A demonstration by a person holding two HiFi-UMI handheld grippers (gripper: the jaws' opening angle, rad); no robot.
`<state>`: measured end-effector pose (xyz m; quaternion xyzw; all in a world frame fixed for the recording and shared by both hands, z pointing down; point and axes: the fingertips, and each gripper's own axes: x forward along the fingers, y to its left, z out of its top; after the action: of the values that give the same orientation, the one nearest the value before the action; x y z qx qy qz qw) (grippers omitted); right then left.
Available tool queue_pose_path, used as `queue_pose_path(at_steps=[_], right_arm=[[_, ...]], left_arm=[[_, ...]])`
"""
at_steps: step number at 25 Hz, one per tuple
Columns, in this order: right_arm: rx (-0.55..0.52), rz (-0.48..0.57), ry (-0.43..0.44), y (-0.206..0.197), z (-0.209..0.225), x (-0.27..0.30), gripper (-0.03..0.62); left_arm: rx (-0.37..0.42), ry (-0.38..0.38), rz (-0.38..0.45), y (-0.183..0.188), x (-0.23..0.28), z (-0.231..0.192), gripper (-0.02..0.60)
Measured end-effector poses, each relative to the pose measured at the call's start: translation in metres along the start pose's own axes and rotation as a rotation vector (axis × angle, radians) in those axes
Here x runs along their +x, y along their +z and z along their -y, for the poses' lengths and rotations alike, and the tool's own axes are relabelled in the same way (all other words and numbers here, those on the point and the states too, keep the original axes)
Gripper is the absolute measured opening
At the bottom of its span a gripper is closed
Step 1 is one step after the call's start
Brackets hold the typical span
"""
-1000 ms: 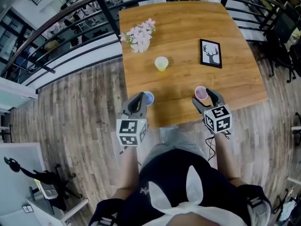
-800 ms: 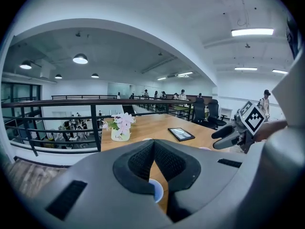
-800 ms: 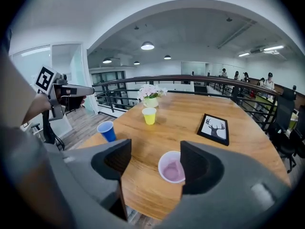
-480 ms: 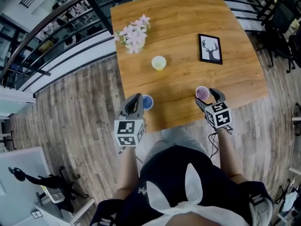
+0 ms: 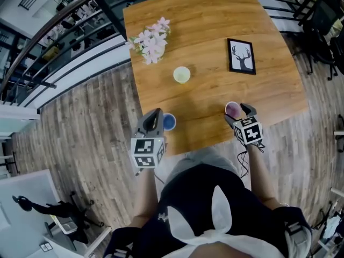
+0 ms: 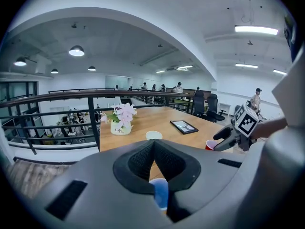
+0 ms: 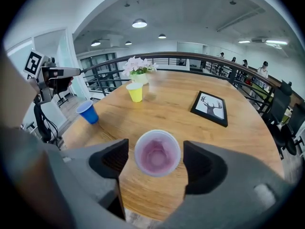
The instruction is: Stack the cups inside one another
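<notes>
Near the picture frame (image 5: 241,56), the right gripper (image 7: 157,160), jaws just opening wide, straddles the pink cup (image 7: 157,151) untouched; likely light, crushable, so pinch sidewalls gently.

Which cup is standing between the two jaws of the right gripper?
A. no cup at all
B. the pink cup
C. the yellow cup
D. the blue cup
B: in the right gripper view the pink cup stands upright between the jaws of the right gripper. The jaws have just been opening and leave a gap on each side of the cup.
</notes>
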<state>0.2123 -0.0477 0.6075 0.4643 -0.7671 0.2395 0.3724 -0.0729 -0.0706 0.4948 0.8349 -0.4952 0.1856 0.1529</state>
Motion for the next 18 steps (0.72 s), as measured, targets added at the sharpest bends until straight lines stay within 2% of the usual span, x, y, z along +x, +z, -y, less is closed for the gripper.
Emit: queue_pose_path(at_steps=[7, 18], right_arm=[[0.020, -0.059, 0.014, -0.008, 0.002, 0.014, 0.356], [0.029, -0.066, 0.008, -0.001, 0.008, 0.019, 0.339]], left_arm=[[0.000, 0.002, -0.003, 0.003, 0.008, -0.010, 0.017], [-0.015, -0.001, 0.000, 0.002, 0.015, -0.018, 0.017]])
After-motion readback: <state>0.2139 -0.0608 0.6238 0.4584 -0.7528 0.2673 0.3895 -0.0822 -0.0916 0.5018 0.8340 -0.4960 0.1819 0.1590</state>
